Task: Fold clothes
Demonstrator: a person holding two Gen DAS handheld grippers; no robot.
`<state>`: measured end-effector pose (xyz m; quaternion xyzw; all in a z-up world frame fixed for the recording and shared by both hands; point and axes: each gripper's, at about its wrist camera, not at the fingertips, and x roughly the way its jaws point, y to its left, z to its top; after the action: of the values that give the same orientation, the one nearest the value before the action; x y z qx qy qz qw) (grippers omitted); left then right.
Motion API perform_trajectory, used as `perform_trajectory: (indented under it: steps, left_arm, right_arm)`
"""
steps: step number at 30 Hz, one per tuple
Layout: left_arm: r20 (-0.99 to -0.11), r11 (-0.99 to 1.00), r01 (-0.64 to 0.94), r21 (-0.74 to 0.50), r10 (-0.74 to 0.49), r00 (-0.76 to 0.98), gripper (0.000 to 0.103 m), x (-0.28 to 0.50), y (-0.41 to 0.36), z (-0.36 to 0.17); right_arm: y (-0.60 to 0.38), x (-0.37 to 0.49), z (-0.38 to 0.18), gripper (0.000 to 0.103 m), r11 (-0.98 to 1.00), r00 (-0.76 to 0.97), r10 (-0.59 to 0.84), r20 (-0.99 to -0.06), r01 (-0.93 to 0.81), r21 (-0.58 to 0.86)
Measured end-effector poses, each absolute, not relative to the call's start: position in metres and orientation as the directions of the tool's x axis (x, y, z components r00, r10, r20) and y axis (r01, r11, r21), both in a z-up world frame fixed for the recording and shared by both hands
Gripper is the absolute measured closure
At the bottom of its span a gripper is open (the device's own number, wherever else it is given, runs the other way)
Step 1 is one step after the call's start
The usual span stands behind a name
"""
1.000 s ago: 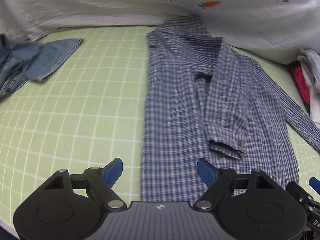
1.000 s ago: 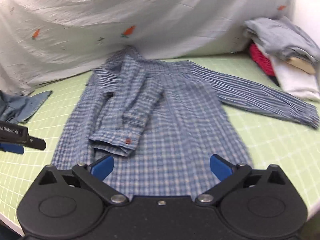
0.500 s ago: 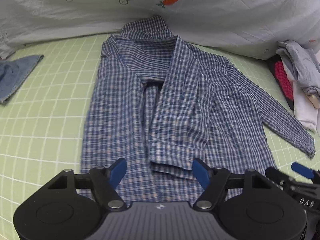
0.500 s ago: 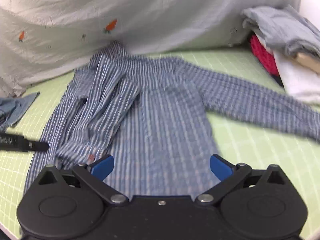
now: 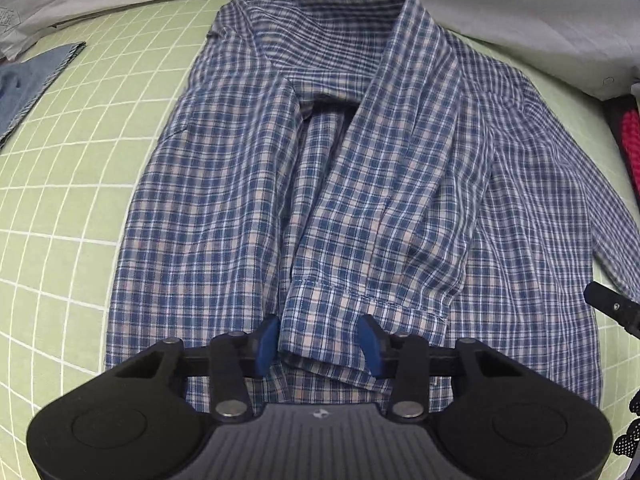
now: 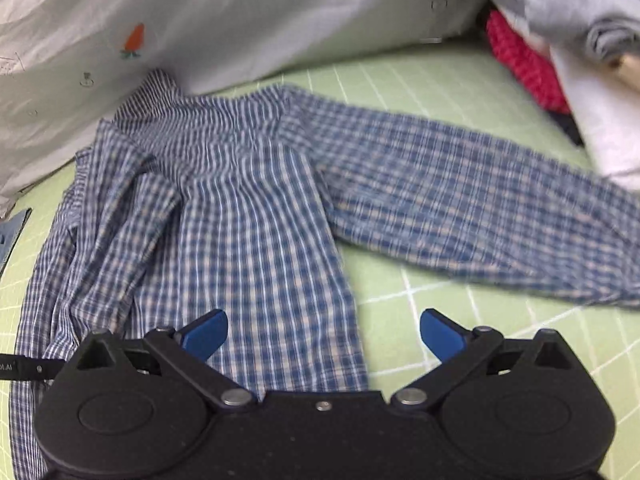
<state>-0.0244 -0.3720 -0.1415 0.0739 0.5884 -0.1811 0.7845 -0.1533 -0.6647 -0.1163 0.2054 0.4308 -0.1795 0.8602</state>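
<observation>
Plaid cotton, left wrist view: blue checked shirt [image 5: 332, 184] lies flat on the green grid mat [image 5: 72, 200], collar at the far edge, one sleeve folded down the middle.
Folded cuff [image 5: 320, 328]: sits between the blue pads of the left gripper [image 5: 319, 340]; whether the pads press it cannot be told.
Left jaws: narrowed to about half; they have just been closing, with the cuff between them.
Surroundings: denim garment [image 5: 28, 80] at the far left; white sheet [image 5: 520, 8] behind the collar; red knit [image 5: 630, 136] at the right edge.
Change: the shirt fills more of the view than a second ago, and the cuff now lies at the fingertips.
Right wrist view: right gripper [image 6: 324, 334] stands wide with nothing gripped, over the shirt's side hem and bare mat.
Outstretched sleeve [image 6: 480, 208]: flat on the mat, reaching right towards the stacked clothes [image 6: 580, 60].
Obstruction: the stack lies just beside the sleeve's end.
Change: the side hem has shifted between the fingers; the picture is blurred.
</observation>
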Motion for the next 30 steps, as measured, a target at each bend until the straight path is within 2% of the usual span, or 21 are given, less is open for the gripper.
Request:
perform_trajectory:
  steps: [3,4,6,9,21,30]
  left_arm:
    - [-0.955,0.913,0.399,-0.085,-0.188,0.228,0.062,-0.022,-0.378,-0.146]
    - [-0.956,0.909,0.408,-0.08,-0.185,0.226,0.075,-0.022,-0.379,-0.146]
    - [-0.957,0.904,0.421,-0.066,-0.176,0.228,0.091,-0.023,-0.381,-0.145]
    - [-0.949,0.902,0.422,-0.092,-0.208,0.235,0.098,-0.025,-0.377,-0.138]
    - [-0.839,0.884,0.382,-0.268,-0.409,0.359,0.099,-0.081,-0.331,-0.075]
    - [-0.833,0.899,0.3,-0.32,-0.418,0.363,0.099,-0.115,-0.274,-0.07]
  right_arm:
    - [-0.663,-0.149,-0.124,0.0,0.852,0.542,-0.116,-0.832,0.485,0.197]
    - [-0.663,-0.148,-0.124,0.0,0.854,0.541,-0.119,-0.833,0.483,0.192]
    - [-0.661,-0.148,-0.123,0.0,0.858,0.542,-0.126,-0.831,0.48,0.184]
    - [-0.657,-0.148,-0.12,0.0,0.861,0.551,-0.135,-0.824,0.477,0.178]
    - [-0.606,-0.183,-0.085,0.0,0.927,0.629,-0.134,-0.766,0.352,0.127]
    - [-0.574,-0.214,-0.071,0.0,0.935,0.645,-0.144,-0.75,0.337,0.111]
